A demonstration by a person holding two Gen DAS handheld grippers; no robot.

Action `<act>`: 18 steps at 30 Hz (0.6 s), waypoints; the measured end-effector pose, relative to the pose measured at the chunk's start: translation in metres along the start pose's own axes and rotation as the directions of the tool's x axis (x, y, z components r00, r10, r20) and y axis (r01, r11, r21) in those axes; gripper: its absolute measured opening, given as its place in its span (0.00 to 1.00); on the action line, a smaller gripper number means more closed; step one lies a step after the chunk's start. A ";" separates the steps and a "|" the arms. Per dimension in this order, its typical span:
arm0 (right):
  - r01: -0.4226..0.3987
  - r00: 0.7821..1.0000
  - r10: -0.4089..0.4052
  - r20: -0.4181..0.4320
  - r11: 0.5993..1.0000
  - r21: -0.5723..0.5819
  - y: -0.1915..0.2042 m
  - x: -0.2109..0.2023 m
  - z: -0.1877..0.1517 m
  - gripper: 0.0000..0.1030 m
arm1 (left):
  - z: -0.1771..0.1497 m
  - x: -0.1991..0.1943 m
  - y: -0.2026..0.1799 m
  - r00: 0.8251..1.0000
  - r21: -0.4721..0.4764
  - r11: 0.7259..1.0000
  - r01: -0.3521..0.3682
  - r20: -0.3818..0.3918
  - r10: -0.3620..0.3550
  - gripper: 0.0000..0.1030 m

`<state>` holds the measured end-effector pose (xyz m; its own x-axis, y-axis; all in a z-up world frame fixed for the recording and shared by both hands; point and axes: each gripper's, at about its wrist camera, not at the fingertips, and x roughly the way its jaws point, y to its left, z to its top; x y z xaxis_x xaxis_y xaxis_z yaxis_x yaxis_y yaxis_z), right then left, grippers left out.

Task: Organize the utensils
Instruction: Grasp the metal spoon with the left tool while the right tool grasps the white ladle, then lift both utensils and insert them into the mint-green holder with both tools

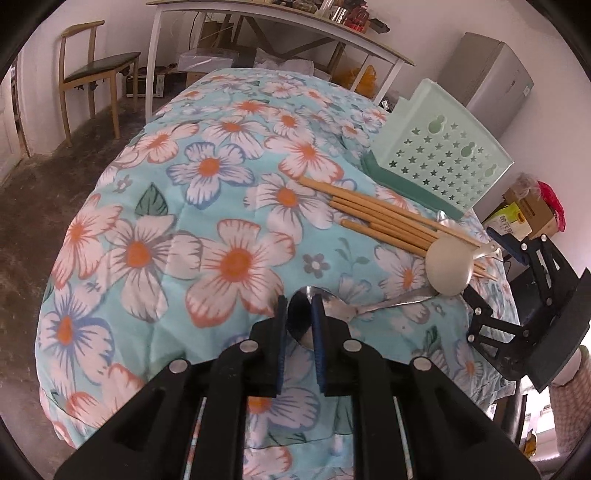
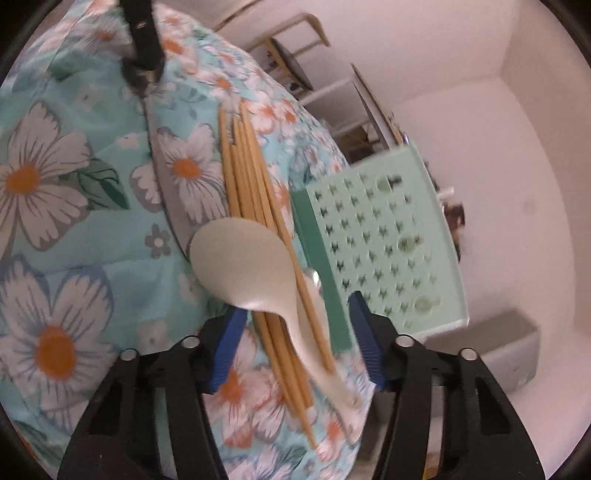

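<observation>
A metal spoon (image 1: pixel 334 308) lies on the floral tablecloth (image 1: pixel 207 206); my left gripper (image 1: pixel 300 314) has its blue-padded jaws closed on the spoon's bowl. Several wooden chopsticks (image 1: pixel 384 214) lie in a bundle with a white plastic spoon (image 1: pixel 448 269) resting on them. A mint green perforated utensil holder (image 1: pixel 441 157) lies beside them. In the right wrist view my right gripper (image 2: pixel 295 343) is open, its fingers on either side of the chopsticks (image 2: pixel 251 184) and the white spoon (image 2: pixel 243 262), with the holder (image 2: pixel 384 236) just to the right.
The right gripper's black body (image 1: pixel 532 302) shows at the table's right edge. A wooden chair (image 1: pixel 92 70) and a white-legged table (image 1: pixel 280 22) with clutter stand behind. A grey cabinet (image 1: pixel 491 81) and boxes (image 1: pixel 524 214) are at the right.
</observation>
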<state>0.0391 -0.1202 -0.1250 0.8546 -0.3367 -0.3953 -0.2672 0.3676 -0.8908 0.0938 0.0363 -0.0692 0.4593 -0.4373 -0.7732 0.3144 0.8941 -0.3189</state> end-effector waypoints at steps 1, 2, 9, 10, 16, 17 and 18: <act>0.013 1.000 -0.013 0.019 0.999 -0.033 0.003 0.001 0.001 0.45 | 0.000 0.001 0.000 1.000 0.000 1.000 0.001 0.000 -0.001 0.11; 0.027 0.999 -0.025 0.036 0.998 -0.062 0.006 0.001 0.001 0.44 | 0.000 0.001 0.000 1.000 -0.002 1.000 0.001 0.000 -0.001 0.11; 0.114 0.991 -0.099 0.094 0.978 -0.173 0.023 0.001 0.012 0.09 | -0.001 -0.001 0.000 1.000 -0.011 1.000 -0.008 0.012 0.008 0.11; 0.118 0.990 -0.103 0.097 0.979 -0.166 0.021 0.000 0.012 0.04 | -0.001 -0.002 0.000 1.000 -0.012 1.000 -0.010 0.016 0.011 0.11; 0.100 0.991 -0.099 0.085 0.995 0.000 -0.009 -0.015 0.018 0.02 | -0.002 -0.012 -0.003 0.999 -0.011 1.000 -0.020 0.049 0.020 0.09; 0.099 0.991 -0.101 0.082 0.995 0.027 -0.014 -0.016 0.019 0.02 | -0.002 -0.016 -0.006 0.998 -0.006 1.000 -0.017 0.066 0.017 0.08; 0.093 0.992 -0.099 0.078 0.992 0.081 -0.025 -0.020 0.020 0.02 | -0.002 -0.020 -0.008 0.997 -0.001 1.000 -0.015 0.080 0.015 0.07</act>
<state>0.0380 -0.1053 -0.0905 0.9092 -0.3027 -0.2860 -0.1497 0.4035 -0.9027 0.0806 0.0385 -0.0518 0.5290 -0.4304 -0.7313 0.3066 0.9005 -0.3082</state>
